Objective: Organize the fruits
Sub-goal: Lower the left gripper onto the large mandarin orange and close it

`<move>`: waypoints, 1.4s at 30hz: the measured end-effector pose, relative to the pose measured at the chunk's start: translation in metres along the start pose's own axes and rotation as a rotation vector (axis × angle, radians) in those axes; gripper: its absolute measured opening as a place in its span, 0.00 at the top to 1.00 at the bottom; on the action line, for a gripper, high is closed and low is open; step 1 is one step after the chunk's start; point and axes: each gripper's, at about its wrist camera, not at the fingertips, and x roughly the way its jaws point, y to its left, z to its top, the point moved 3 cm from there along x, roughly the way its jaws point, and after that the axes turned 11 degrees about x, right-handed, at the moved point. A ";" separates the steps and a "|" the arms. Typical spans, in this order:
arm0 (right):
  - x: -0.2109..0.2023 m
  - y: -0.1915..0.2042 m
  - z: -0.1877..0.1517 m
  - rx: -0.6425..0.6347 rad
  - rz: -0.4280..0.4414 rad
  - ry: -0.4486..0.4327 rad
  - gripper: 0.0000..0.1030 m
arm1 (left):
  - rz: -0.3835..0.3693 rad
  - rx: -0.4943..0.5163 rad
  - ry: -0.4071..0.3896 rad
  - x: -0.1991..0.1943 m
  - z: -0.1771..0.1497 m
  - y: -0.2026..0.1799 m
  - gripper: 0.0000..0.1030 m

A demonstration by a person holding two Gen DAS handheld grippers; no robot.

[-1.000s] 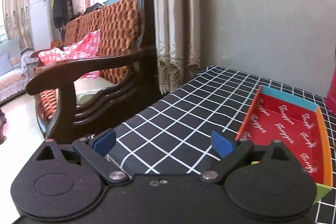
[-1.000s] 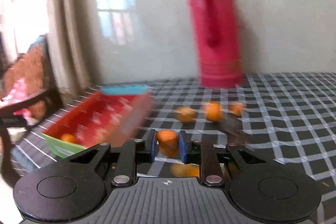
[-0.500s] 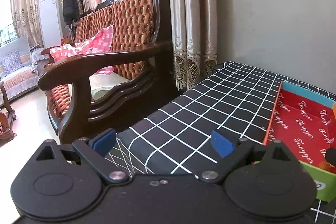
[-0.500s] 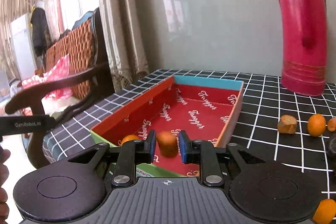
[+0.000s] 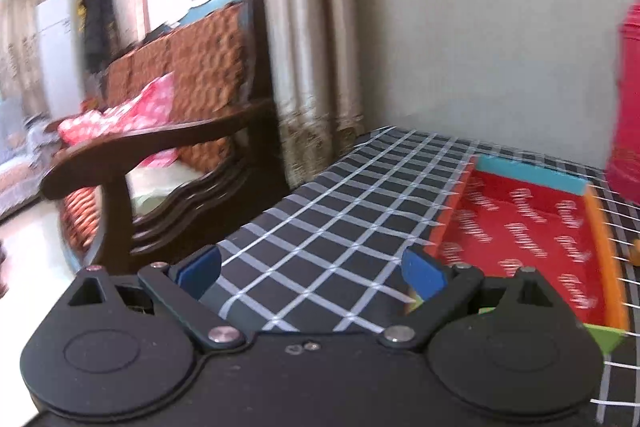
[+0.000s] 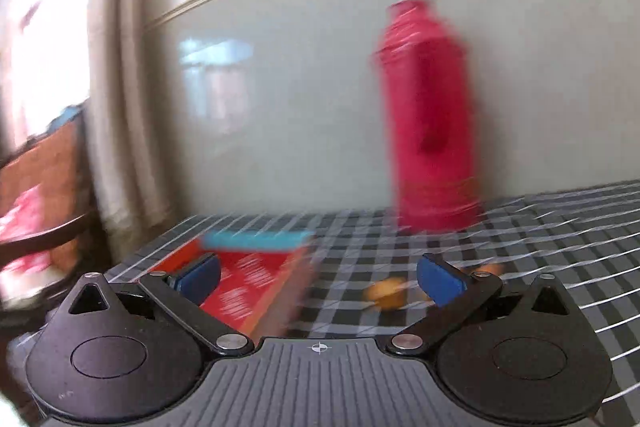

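**poster1:** Two grippers in shot, both with blue pads spread wide. The right gripper (image 6: 318,277) is still in the act of opening, and nothing sits between its fingers, just checked tablecloth (image 6: 560,227) and the near right wall of the red tray (image 6: 240,279) behind the gap. Picture's really smeared though.

**poster2:** Where's the fruit then?

**poster1:** One small orange fruit (image 6: 386,293), probably a tangerine, lies on the cloth just right of the tray, outside it. Another orange blob (image 6: 486,269) peeks out behind the right pad, further toward the table's right side. Too blurry to say what kind. Whether anything sits inside the tray can't be told from either view, since the grippers cover its near end.

**poster2:** And the left one?

**poster1:** The left gripper (image 5: 310,277) hangs over the table's near left edge, fingers apart, holding nothing. The tray is off to its right, with a teal far wall, an orange right wall and a green near corner. A sliver of orange (image 5: 635,255) shows past the tray's right wall on the cloth.

**poster2:** That red thing at the back?

**poster1:** A tall red thermos (image 6: 430,131), upright at the table's far edge by the wall, behind and right of the tray. Left of the table stand a wooden sofa (image 5: 160,147) and curtains (image 5: 308,47).
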 end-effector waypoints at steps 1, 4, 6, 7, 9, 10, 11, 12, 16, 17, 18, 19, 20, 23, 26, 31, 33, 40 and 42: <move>-0.005 -0.010 0.007 0.003 -0.057 -0.041 0.00 | -0.020 0.012 -0.019 -0.004 0.002 -0.008 0.12; -0.018 -0.041 0.019 0.011 -0.196 -0.117 0.00 | -0.108 0.054 -0.095 -0.021 0.007 -0.033 0.12; -0.024 -0.061 0.025 0.014 -0.309 -0.142 0.00 | -0.176 0.085 -0.145 -0.033 0.010 -0.052 0.11; -0.026 -0.069 0.027 0.015 -0.357 -0.148 0.00 | -0.212 0.104 -0.171 -0.040 0.011 -0.063 0.11; -0.031 -0.086 0.031 0.020 -0.443 -0.153 0.00 | -0.287 0.152 -0.217 -0.054 0.011 -0.086 0.11; -0.033 -0.092 0.031 0.019 -0.472 -0.155 0.00 | -0.316 0.172 -0.233 -0.059 0.009 -0.097 0.11; -0.035 -0.098 0.032 0.015 -0.504 -0.160 0.00 | -0.344 0.190 -0.246 -0.064 0.008 -0.107 0.11; -0.039 -0.104 0.033 0.011 -0.526 -0.165 0.00 | -0.372 0.211 -0.256 -0.068 0.007 -0.117 0.13; -0.050 -0.115 0.033 -0.008 -0.560 -0.182 0.00 | -0.443 0.292 -0.256 -0.077 -0.001 -0.155 0.18; -0.052 -0.118 0.034 -0.007 -0.560 -0.183 0.00 | -0.459 0.310 -0.251 -0.079 -0.004 -0.163 0.21; -0.057 -0.121 0.034 -0.003 -0.558 -0.183 0.00 | -0.472 0.327 -0.248 -0.080 -0.006 -0.170 0.24; -0.059 -0.124 0.034 0.000 -0.557 -0.182 0.00 | -0.485 0.344 -0.247 -0.081 -0.009 -0.178 0.25; -0.062 -0.126 0.035 0.002 -0.559 -0.182 0.00 | -0.496 0.359 -0.249 -0.084 -0.012 -0.182 0.25; -0.068 -0.135 0.037 0.013 -0.558 -0.173 0.00 | -0.531 0.404 -0.268 -0.094 -0.021 -0.193 0.26; -0.075 -0.143 0.039 0.034 -0.561 -0.175 0.00 | -0.570 0.455 -0.306 -0.106 -0.028 -0.208 0.26; -0.085 -0.151 0.040 0.024 -0.637 -0.209 0.00 | -0.639 0.494 -0.322 -0.117 -0.032 -0.235 0.32; -0.087 -0.156 0.041 0.018 -0.663 -0.219 0.00 | -0.657 0.502 -0.330 -0.121 -0.032 -0.246 0.34; -0.094 -0.176 0.037 0.029 -0.683 -0.199 0.00 | -0.709 0.525 -0.321 -0.126 -0.035 -0.281 0.33; -0.096 -0.183 0.037 0.038 -0.689 -0.197 0.00 | -0.716 0.534 -0.302 -0.123 -0.037 -0.290 0.33</move>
